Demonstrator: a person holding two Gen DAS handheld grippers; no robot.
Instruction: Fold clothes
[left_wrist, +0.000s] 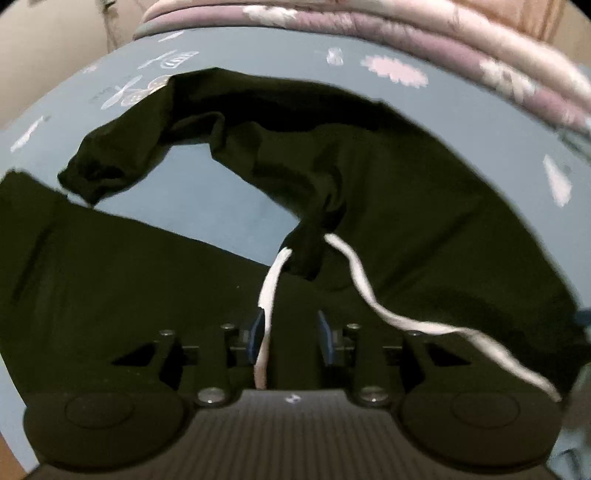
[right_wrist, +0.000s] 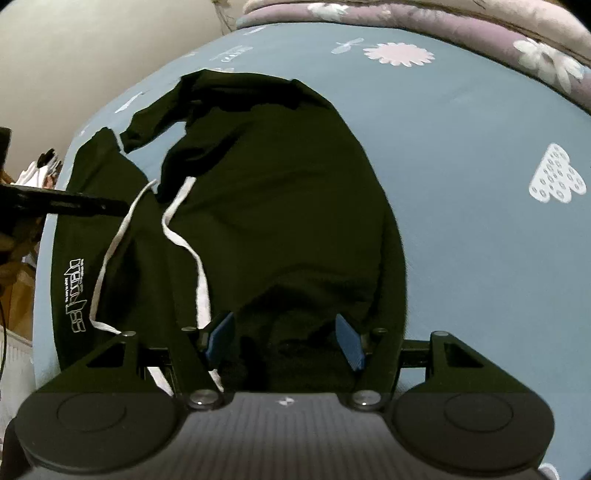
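A black hoodie (left_wrist: 388, 192) with white drawstrings (left_wrist: 369, 291) lies crumpled on a blue patterned bedsheet (left_wrist: 207, 199). In the left wrist view my left gripper (left_wrist: 291, 334) is open just above the black cloth, with one drawstring (left_wrist: 267, 295) running between its blue pads (left_wrist: 258, 325). A sleeve (left_wrist: 122, 155) stretches to the left. In the right wrist view my right gripper (right_wrist: 284, 338) is open, its blue pads (right_wrist: 349, 341) spread over the near edge of the hoodie (right_wrist: 280, 206). White printed lettering (right_wrist: 75, 295) shows on the cloth at left. The left gripper's finger (right_wrist: 74, 205) reaches in from the left.
A pink and purple floral quilt (left_wrist: 424, 37) is bunched along the far edge of the bed. A pale wall (right_wrist: 92, 55) stands behind at left. The sheet (right_wrist: 480, 184) spreads right of the hoodie. Clutter (right_wrist: 40, 166) sits beyond the bed's left edge.
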